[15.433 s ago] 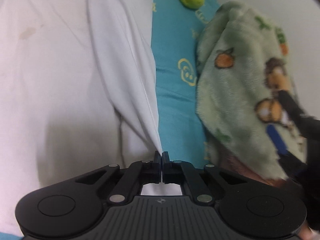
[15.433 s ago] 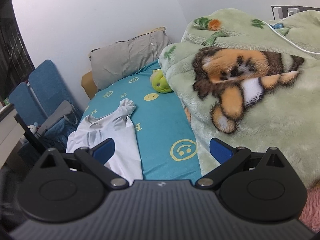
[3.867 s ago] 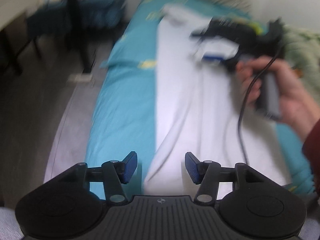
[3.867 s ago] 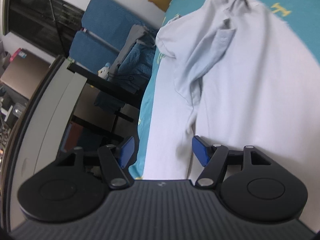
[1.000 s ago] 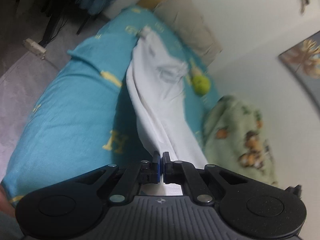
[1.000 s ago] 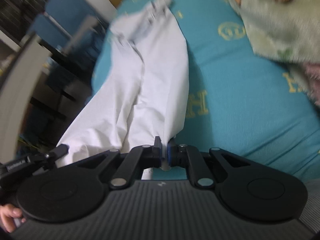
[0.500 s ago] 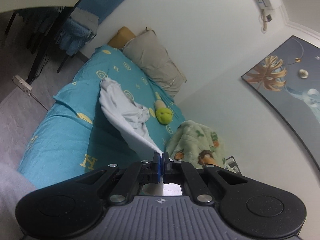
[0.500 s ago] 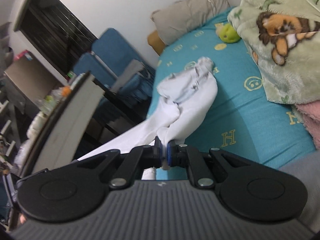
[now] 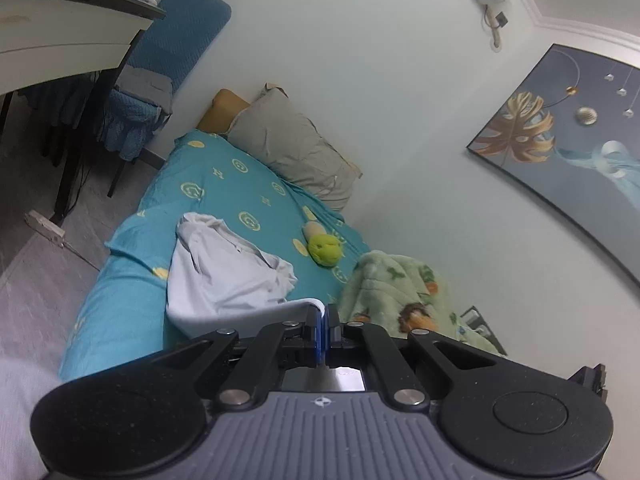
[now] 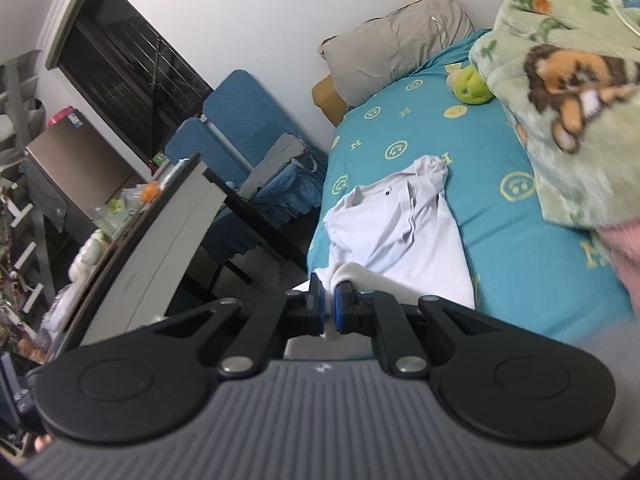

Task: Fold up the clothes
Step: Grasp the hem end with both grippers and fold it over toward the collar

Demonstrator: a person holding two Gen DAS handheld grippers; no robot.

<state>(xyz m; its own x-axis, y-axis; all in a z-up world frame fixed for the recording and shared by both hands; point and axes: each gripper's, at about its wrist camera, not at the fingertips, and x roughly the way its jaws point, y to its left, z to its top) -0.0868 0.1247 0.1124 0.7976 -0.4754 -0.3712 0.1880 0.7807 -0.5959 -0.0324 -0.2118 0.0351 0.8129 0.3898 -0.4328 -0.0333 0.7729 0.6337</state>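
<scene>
Both closed: the left hand-held gripper (image 9: pixel 323 320) and the right hand-held gripper (image 10: pixel 327 308) each pinch an edge of the white shirt (image 10: pixel 400 220). Beyond their fingertips, its remainder lies rumpled on the bed (image 10: pixel 520 256).

Soft, even indoor light, no glare; both fisheye views bent strongly at edges, right view's right side blurred.

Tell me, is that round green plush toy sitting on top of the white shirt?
No, the round green plush toy lies on the teal bedsheet, well apart from the white shirt.
</scene>
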